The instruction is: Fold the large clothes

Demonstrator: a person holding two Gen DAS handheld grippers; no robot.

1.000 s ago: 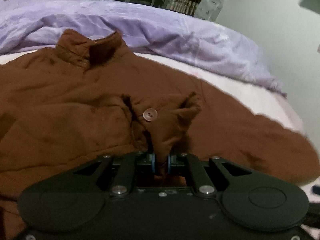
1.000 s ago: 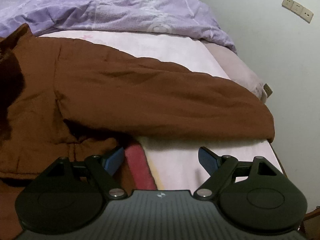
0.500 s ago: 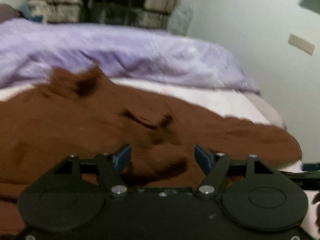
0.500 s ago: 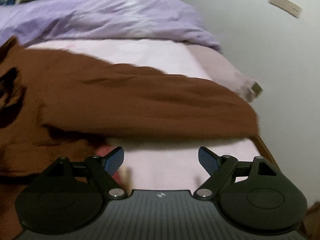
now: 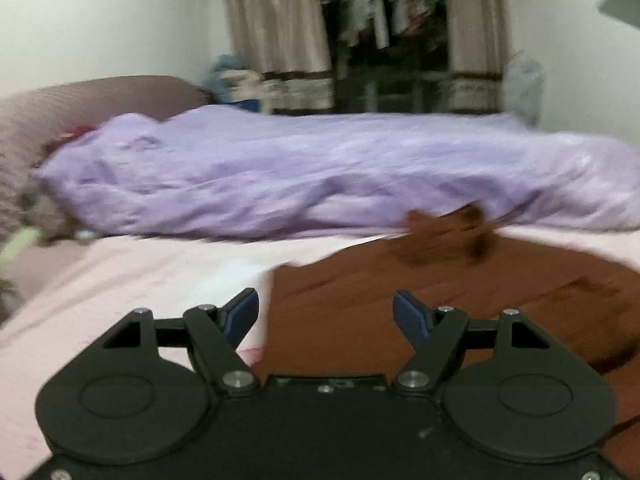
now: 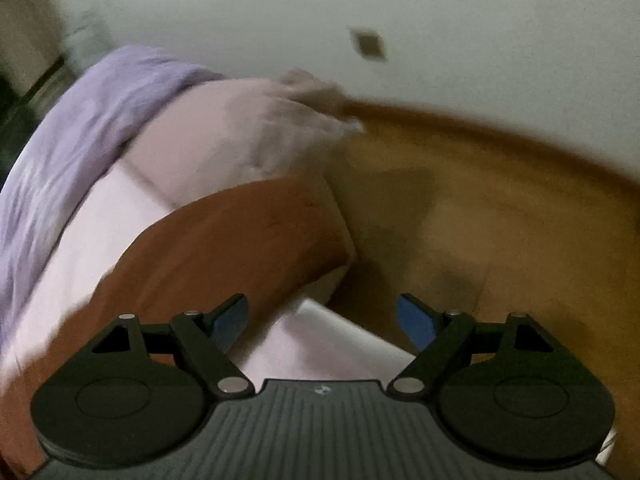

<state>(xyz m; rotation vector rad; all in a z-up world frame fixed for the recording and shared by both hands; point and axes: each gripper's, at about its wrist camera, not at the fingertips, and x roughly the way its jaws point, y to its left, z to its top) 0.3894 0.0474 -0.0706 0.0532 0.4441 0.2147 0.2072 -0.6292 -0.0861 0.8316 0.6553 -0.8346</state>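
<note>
The left tongs [image 5: 326, 316] stand released, their blue-padded fingers [image 5: 410, 316] spread wide with nothing pinched between them; the jaws have just been opening, letting go of the fold of cloth they pinched a second ago. Just ahead of and under them lies the large rust-brown button-up garment [image 5: 460, 300], spread flat on the pale pink bed sheet [image 5: 140, 280]. Its rumpled collar [image 5: 444, 240] rises at the far edge, touching the crumpled lilac duvet [image 5: 300, 176] that runs across the bed behind it. To the left of the duvet a mauve headboard or cushion [image 5: 100, 96] shows, and behind the bed hang beige curtains [image 5: 280, 40] around a dark window.

The right tongs [image 6: 322, 318] are likewise released, fingers [image 6: 416, 322] well apart and gripping nothing. They point down over the corner of the bed, where one brown sleeve [image 6: 240, 240] of the garment lies across the pink sheet near the edge. The lilac duvet sits at the far left of this view. Beyond the bed edge the blurred wooden floor [image 6: 500, 208] meets a white wall [image 6: 320, 8].
</note>
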